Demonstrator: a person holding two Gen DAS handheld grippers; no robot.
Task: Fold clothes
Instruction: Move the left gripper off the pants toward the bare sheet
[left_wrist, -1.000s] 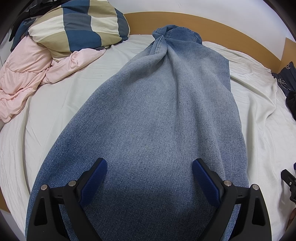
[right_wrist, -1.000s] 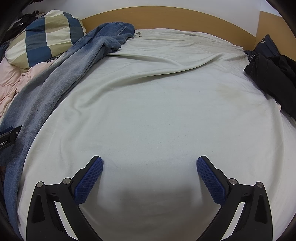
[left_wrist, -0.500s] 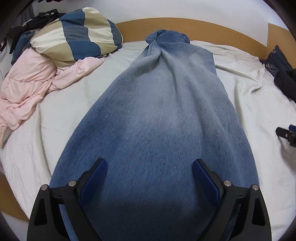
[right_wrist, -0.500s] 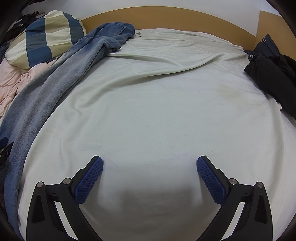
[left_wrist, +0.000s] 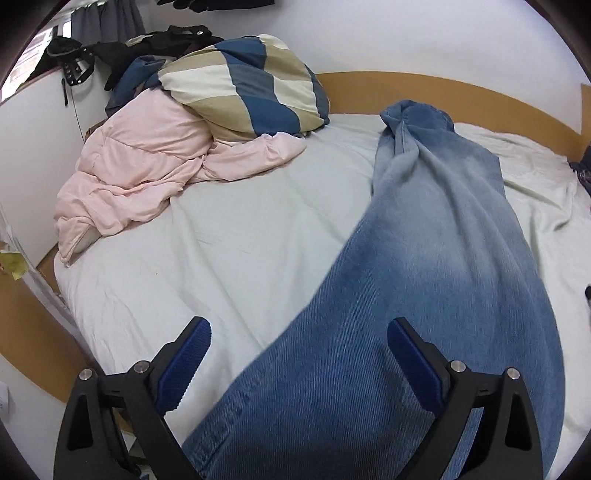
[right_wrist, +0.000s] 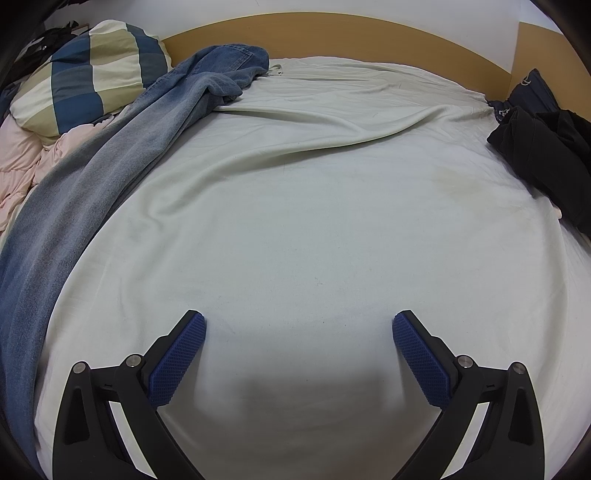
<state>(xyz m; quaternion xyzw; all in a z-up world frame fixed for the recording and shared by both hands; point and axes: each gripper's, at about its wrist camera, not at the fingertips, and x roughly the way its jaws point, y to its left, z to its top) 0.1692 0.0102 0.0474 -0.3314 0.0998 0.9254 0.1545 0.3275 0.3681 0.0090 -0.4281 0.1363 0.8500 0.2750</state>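
A pair of faded blue jeans (left_wrist: 436, 266) lies stretched lengthwise on the white bed sheet (left_wrist: 229, 251), its far end bunched near the wooden headboard (left_wrist: 443, 88). My left gripper (left_wrist: 299, 354) hovers open over the near hem, its right finger above the denim and its left finger above bare sheet. In the right wrist view the jeans (right_wrist: 110, 155) run along the left side. My right gripper (right_wrist: 299, 347) stands open over bare sheet (right_wrist: 314, 221), apart from the jeans.
A striped blue, cream and beige pillow (left_wrist: 251, 88) and a pink quilt (left_wrist: 140, 166) are piled at the bed's far left corner. Dark clothes (right_wrist: 546, 147) lie at the right edge. The bed's left edge (left_wrist: 55, 317) is close to my left gripper.
My left gripper has swung to the left and pulled back, so the jeans now sit right of centre and the bed's left edge shows. The right gripper has stayed still.
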